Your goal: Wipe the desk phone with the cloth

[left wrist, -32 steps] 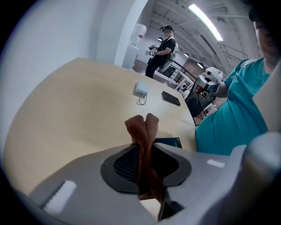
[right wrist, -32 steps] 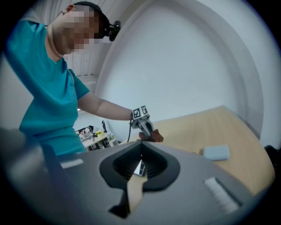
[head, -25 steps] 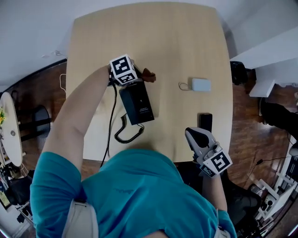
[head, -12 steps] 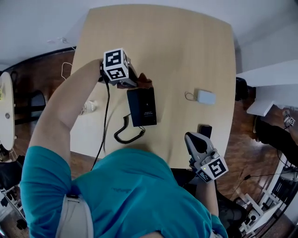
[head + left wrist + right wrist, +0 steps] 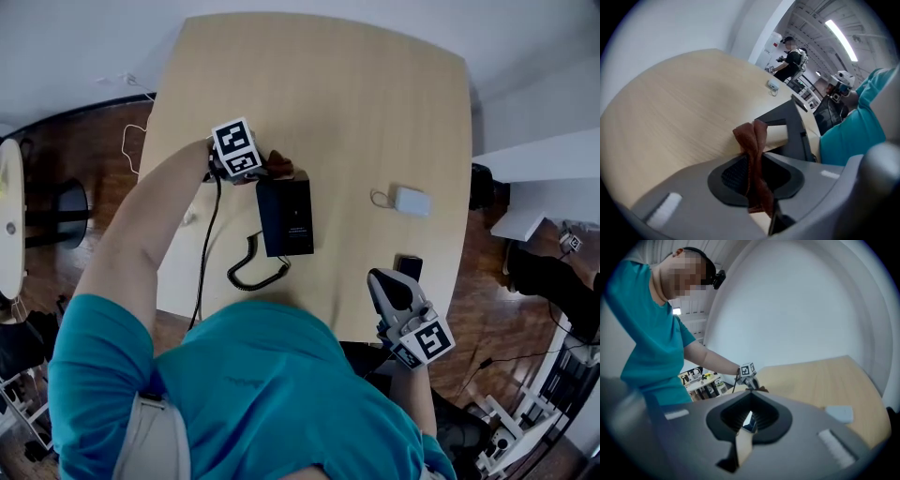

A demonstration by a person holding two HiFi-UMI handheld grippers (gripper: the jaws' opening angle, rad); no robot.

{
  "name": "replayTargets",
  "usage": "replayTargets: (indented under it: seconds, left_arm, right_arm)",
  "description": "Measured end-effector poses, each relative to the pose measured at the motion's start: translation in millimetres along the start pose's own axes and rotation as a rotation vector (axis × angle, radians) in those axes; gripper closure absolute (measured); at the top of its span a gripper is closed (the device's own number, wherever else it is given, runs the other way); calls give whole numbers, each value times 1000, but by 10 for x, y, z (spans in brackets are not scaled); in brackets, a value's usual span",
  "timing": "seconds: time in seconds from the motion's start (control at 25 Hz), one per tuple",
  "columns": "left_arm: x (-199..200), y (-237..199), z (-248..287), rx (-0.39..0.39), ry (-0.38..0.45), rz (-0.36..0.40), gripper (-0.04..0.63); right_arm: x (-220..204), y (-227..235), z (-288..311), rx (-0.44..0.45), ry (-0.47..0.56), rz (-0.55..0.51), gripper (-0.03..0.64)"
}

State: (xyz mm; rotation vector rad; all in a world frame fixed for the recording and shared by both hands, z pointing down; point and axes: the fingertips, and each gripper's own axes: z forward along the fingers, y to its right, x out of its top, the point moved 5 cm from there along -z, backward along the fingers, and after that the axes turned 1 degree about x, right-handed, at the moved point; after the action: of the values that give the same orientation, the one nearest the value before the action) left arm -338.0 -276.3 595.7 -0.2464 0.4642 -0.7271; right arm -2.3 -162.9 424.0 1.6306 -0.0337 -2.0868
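The left tongs (image 5: 266,169) are clamped on a brown cloth (image 5: 278,166). In the left gripper view the cloth (image 5: 752,140) stands pinched between the two pads as a folded strip, with its crumpled end sticking out past the tips. The tongs (image 5: 752,171) point across the pale wooden surface (image 5: 356,103).

The black desk phone (image 5: 284,216) lies flat on the surface, a little left of the middle, with its long side running away from the person. The cloth sits at the phone's far left corner (whether it actually presses on the casing I cannot tell). From the left gripper view, the phone (image 5: 792,133) shows as a dark wedge just behind and to the right of the cloth. A coiled black cord (image 5: 255,270) curls on the surface at the phone's near end.

The right tongs (image 5: 386,284) hang over the near right edge of the surface, well apart from the phone. Their own view shows the pads (image 5: 761,414) drawn together to a thin slit, with nothing held. Just beyond them a small dark flat device (image 5: 408,266) lies by the edge. Farther out on the surface rests a pale little box (image 5: 411,201) with a thin looped wire
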Motion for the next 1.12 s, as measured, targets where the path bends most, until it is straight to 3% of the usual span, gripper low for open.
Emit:
replayTargets:
  seconds: [0.16, 0.28, 0.44, 0.6, 0.76, 0.96, 1.12]
  left_arm:
    - [-30, -77, 126, 85, -5, -14, 508]
    - [92, 44, -30, 34, 7, 57, 506]
    - [630, 279, -327, -45, 121, 146, 506]
    - [843, 528, -172, -84, 42, 250, 506]
    - [672, 500, -159, -78, 8, 232, 506]
    - [279, 514, -472, 12, 30, 193, 506]
    - [141, 919, -660, 219, -10, 282, 506]
  right_arm:
    - [-38, 10, -67, -17, 5, 9, 615]
    - [-22, 29, -99, -23, 21, 14, 615]
    - [9, 45, -98, -25, 32, 9, 615]
    - [27, -45, -97, -18, 31, 7, 615]
    - [35, -37, -173, -36, 41, 1, 615]
    - [24, -68, -251, -44, 73, -6, 615]
    - [9, -150, -339, -48, 98, 1, 615]
